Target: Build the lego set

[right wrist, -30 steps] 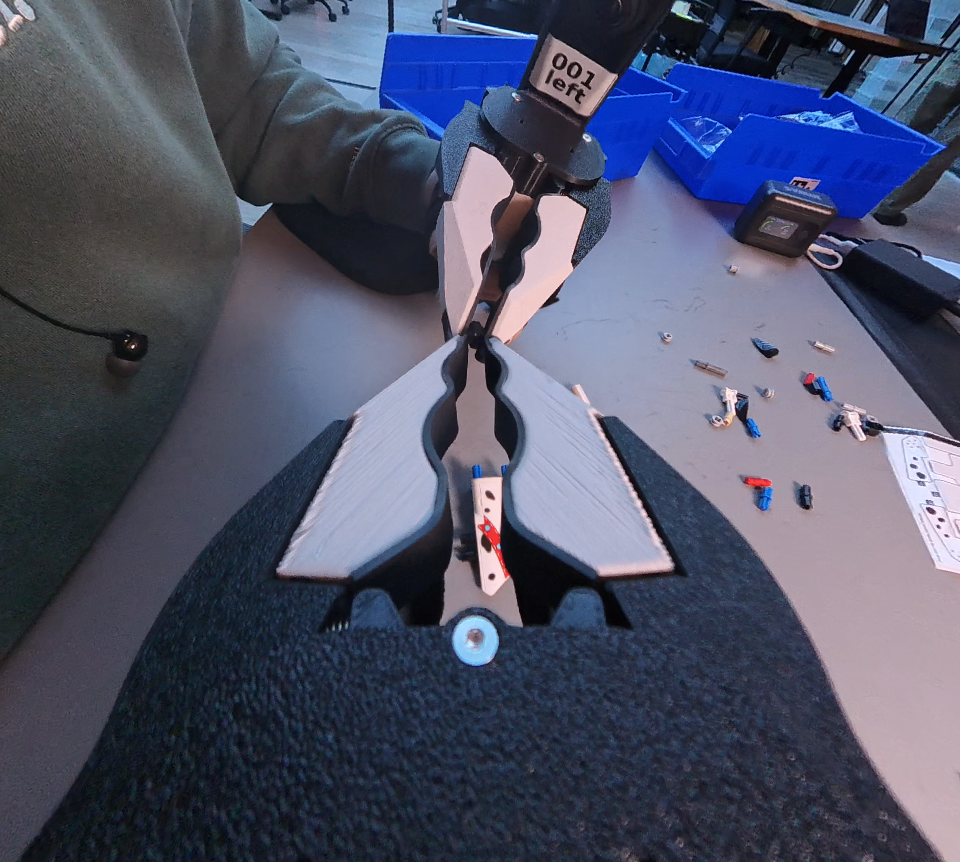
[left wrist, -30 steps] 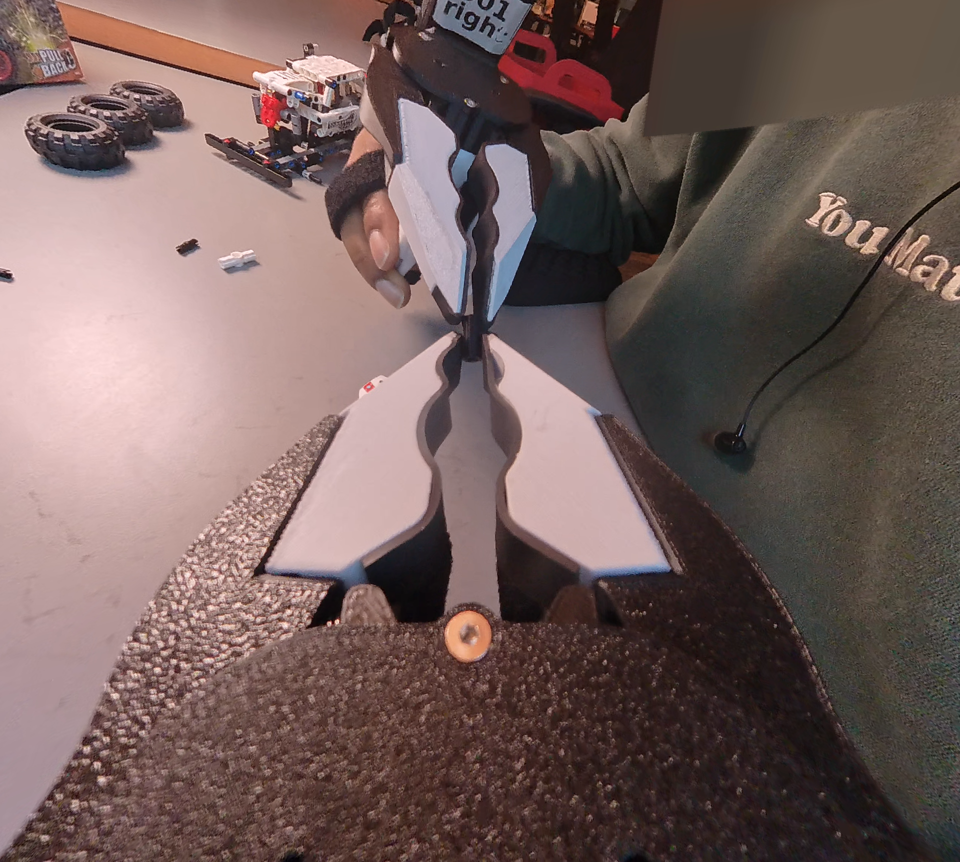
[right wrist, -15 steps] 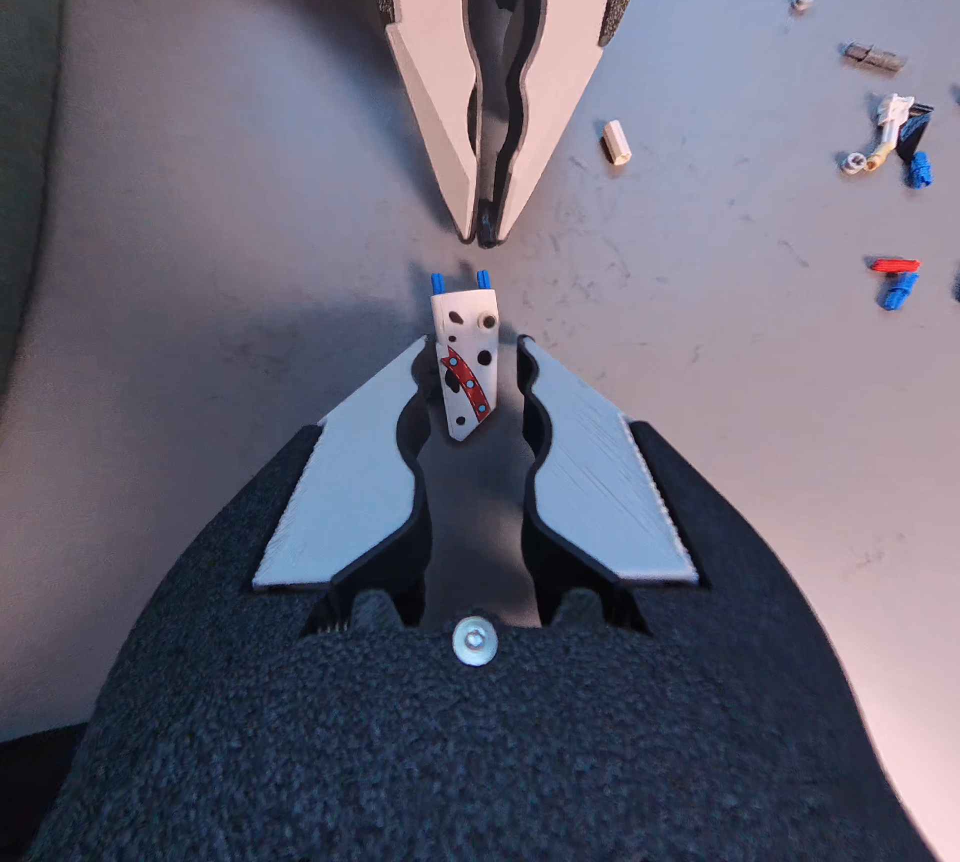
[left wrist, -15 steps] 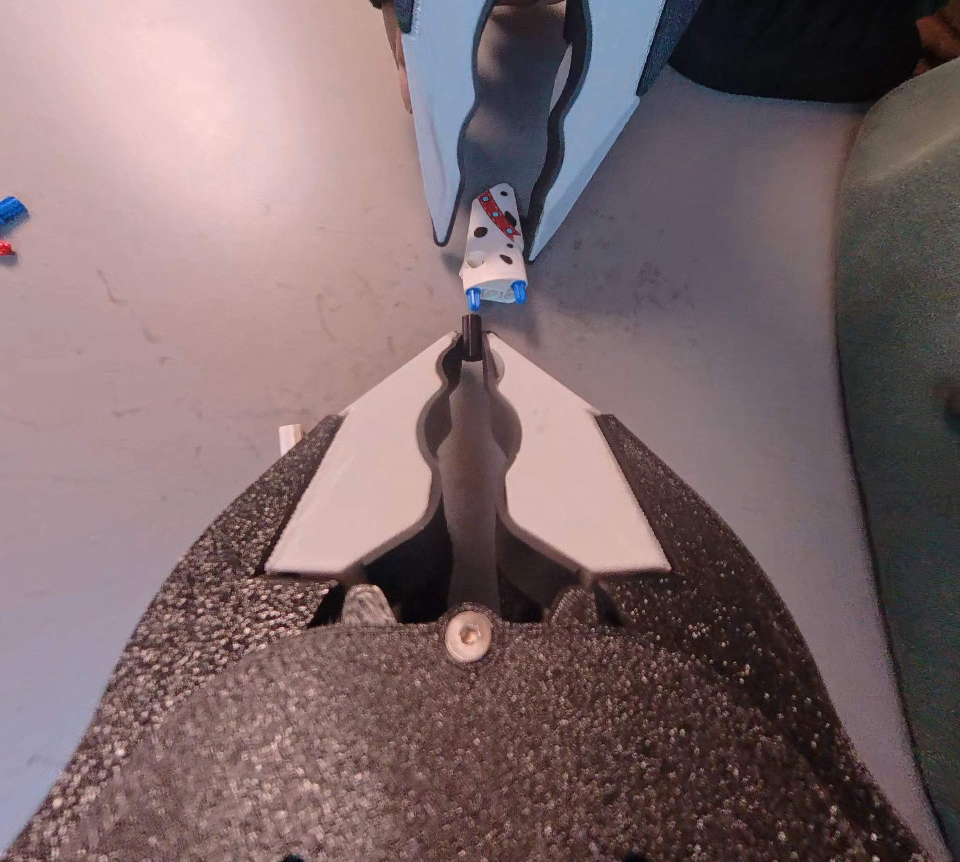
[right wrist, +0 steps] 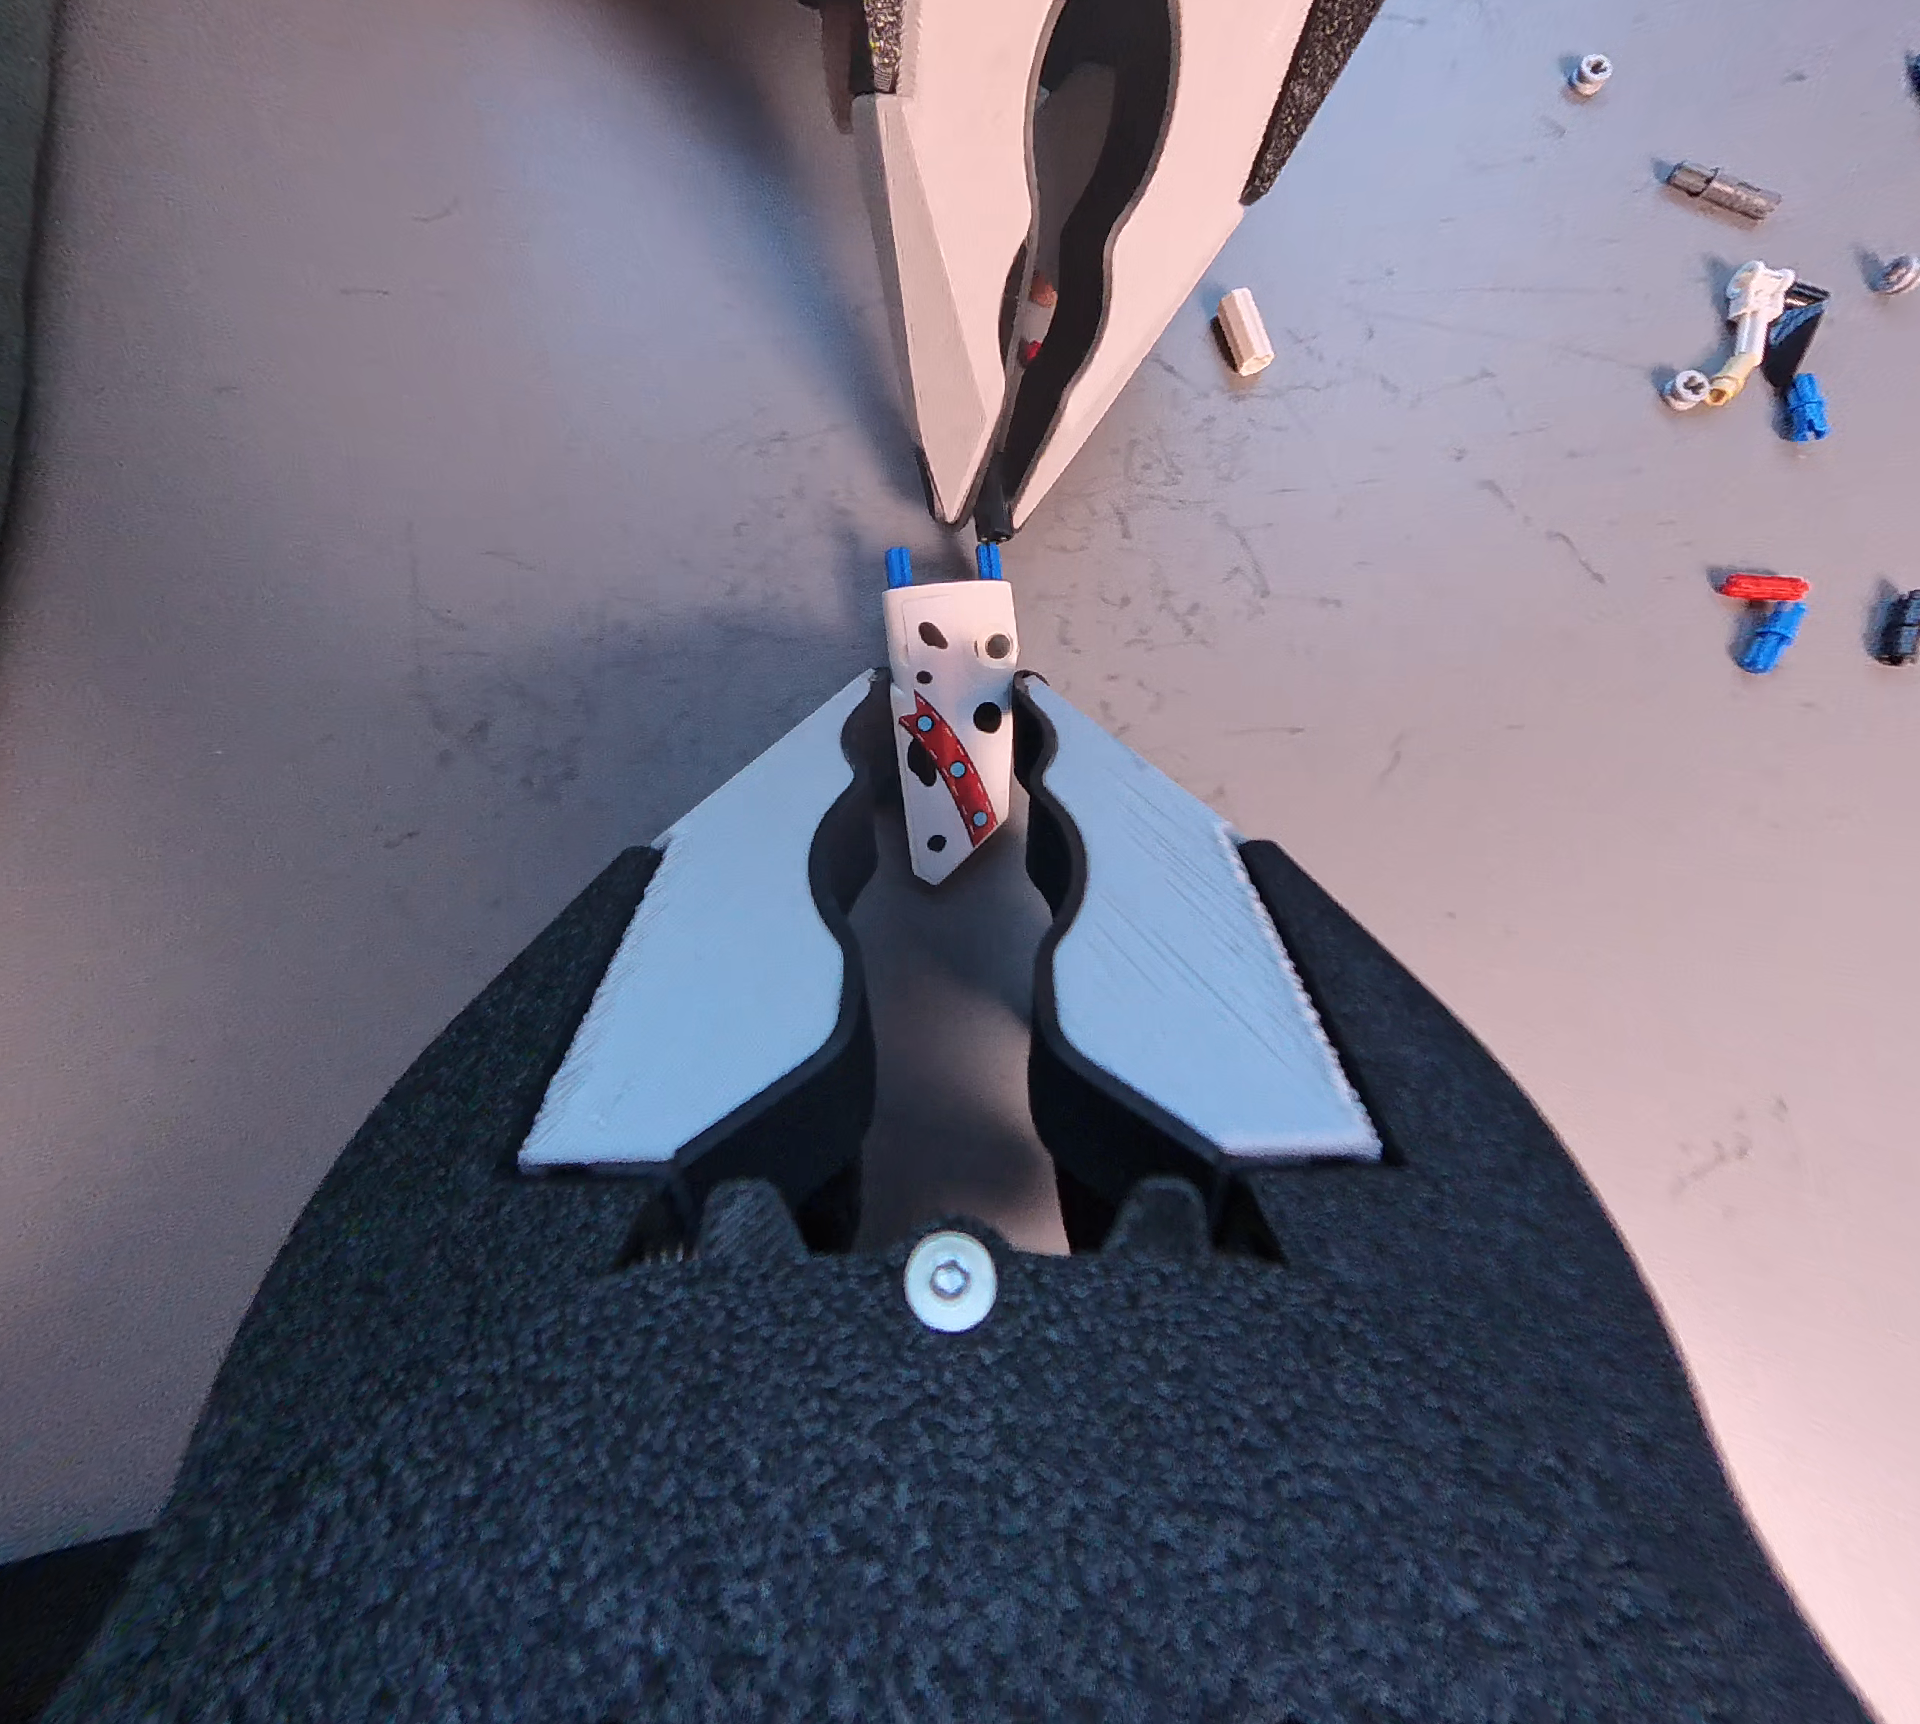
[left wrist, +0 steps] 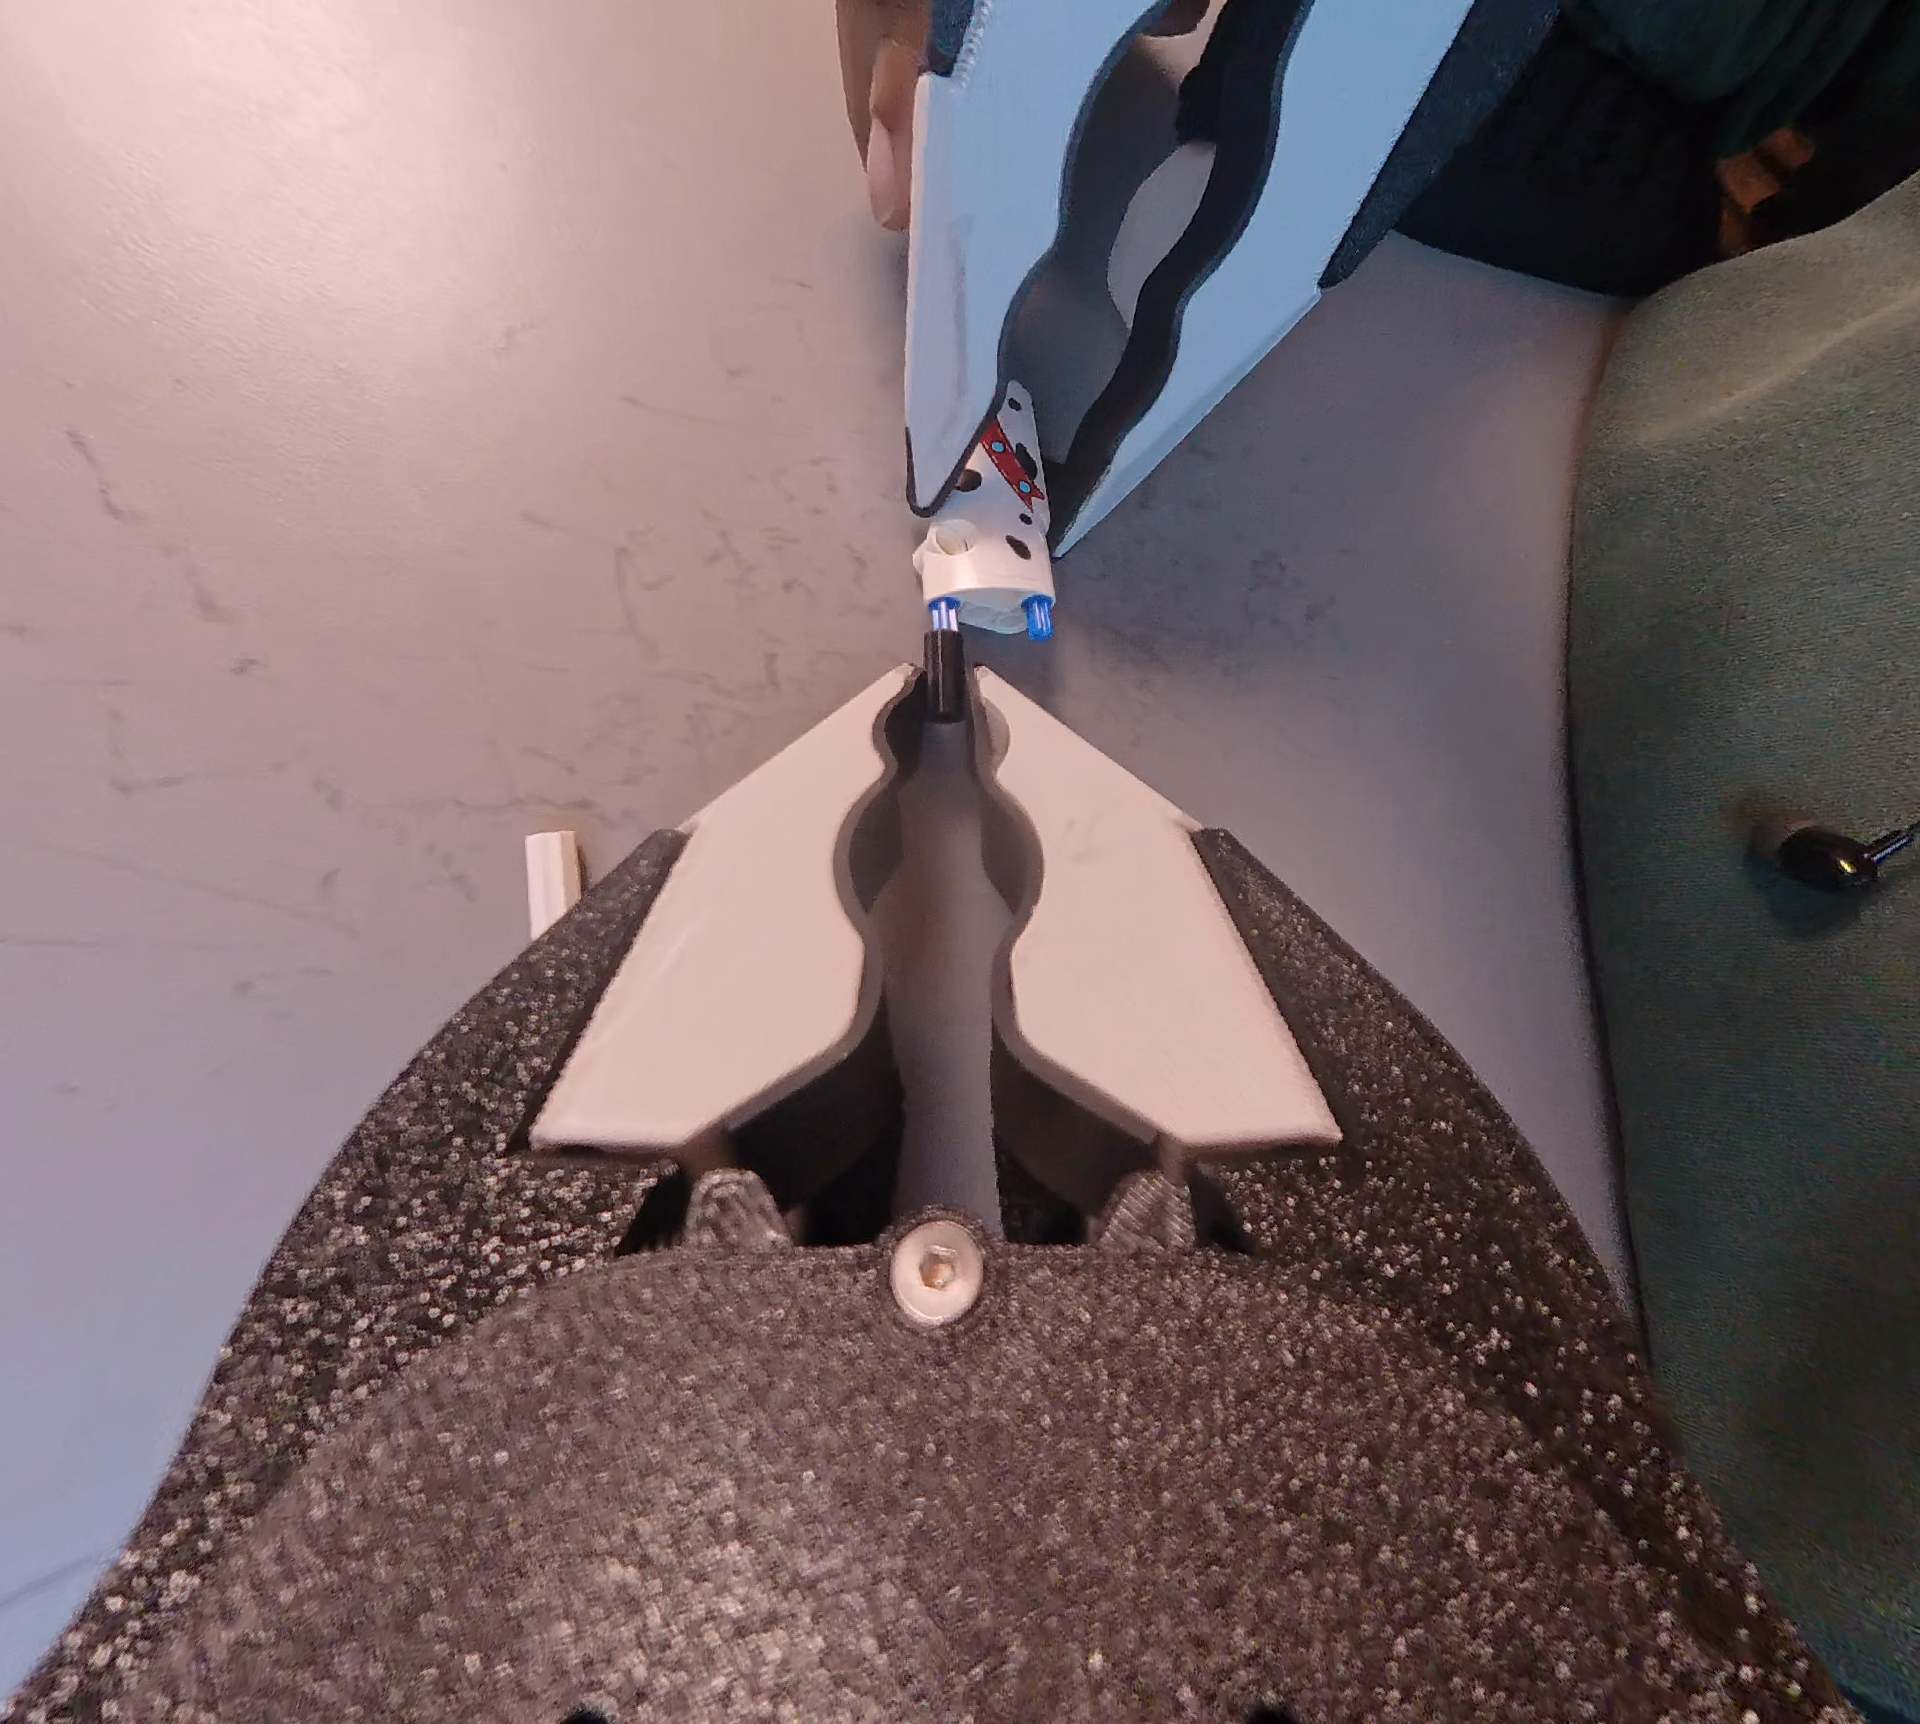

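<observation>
My left tool (left wrist: 948,687) pinches a short black peg (left wrist: 942,682) at its smooth tips. My right tool (right wrist: 951,687) clamps a glossy white spotted wedge (right wrist: 951,718) with blue pins (right wrist: 988,560), peg touching one pin above the scuffed grey bench (right wrist: 416,427).

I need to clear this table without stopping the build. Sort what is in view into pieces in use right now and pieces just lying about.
In use:
- left gripper, shut on the small black peg
- right gripper, shut on the spotted white piece with two blue pins

Lying about:
- tan peg
- red and blue pegs
- grey pin
- white-and-black cluster
</observation>
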Motion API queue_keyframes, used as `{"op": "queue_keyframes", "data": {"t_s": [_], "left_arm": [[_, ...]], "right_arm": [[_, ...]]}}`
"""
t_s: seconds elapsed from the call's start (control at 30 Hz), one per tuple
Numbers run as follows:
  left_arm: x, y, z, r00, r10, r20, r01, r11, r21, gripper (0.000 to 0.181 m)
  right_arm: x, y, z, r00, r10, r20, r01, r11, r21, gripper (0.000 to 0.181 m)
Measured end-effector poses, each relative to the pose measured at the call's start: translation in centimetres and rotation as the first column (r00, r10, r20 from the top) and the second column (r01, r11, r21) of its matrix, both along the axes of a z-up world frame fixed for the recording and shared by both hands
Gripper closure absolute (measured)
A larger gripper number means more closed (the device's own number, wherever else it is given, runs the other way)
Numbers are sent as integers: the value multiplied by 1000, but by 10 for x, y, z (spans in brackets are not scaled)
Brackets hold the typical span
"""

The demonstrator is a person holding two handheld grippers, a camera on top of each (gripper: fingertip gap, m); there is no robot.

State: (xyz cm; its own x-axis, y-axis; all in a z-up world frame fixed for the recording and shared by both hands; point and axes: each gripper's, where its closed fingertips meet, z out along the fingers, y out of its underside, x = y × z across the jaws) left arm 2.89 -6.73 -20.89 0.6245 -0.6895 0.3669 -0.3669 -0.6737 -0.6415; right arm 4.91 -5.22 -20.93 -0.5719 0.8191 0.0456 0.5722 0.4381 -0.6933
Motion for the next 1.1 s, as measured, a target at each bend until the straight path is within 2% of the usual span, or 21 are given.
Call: {"op": "queue_keyframes", "data": {"t_s": [0.6, 0.77, 0.93, 1.1], "left_arm": [[1, 0, -2, 998, -39, -49, 37, 999, -34, 175], [2, -2, -1, 997, -69, -44, 64, 994, -94, 175], [2, -4, -1, 987, -125, -98, 109, 981, -160, 175], [3, -3, 0, 997, -77, 0, 75, 971, -226, 175]], "right_arm": [[1, 1, -1, 1000, -6, 9, 6, 1000, 10, 159], [2, -1, -1, 1000, 16, 13, -16, 1000, 23, 160], [2, -3, -1, 999, 29, 26, -30, 999, 31, 161], [2, -4, 0, 1000, 14, 15, -14, 999, 32, 161]]}}
